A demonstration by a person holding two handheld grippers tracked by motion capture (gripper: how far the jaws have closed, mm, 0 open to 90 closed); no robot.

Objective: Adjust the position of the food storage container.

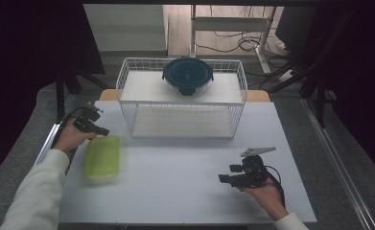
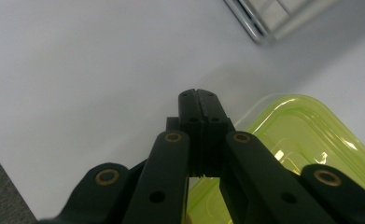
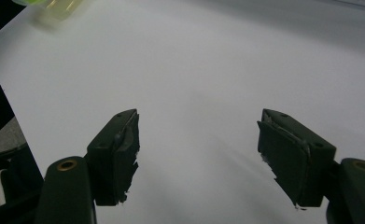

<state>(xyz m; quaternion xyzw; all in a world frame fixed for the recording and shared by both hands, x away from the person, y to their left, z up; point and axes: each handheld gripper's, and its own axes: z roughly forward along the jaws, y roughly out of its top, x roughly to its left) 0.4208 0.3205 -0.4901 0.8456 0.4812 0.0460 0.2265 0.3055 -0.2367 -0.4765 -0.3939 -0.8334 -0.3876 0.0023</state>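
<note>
In the high view, the left gripper (image 1: pixel 100 131) is at the far end of the green container (image 1: pixel 102 157), which lies flat on the left part of the white table (image 1: pixel 185 191). The right gripper (image 1: pixel 225 178) rests well apart, on the right side. A wire rack (image 1: pixel 182 103) with a dark-lidded glass bowl (image 1: pixel 188 76) on top stands behind.

In the left gripper view, the jaws are pressed together with nothing between them, and their tip is just beside the container's rim (image 2: pixel 283 100). If the tip pushes like this, I think the light box can slide or turn away instead of being taken.

In the right gripper view, the jaws are spread wide over the bare table.
</note>
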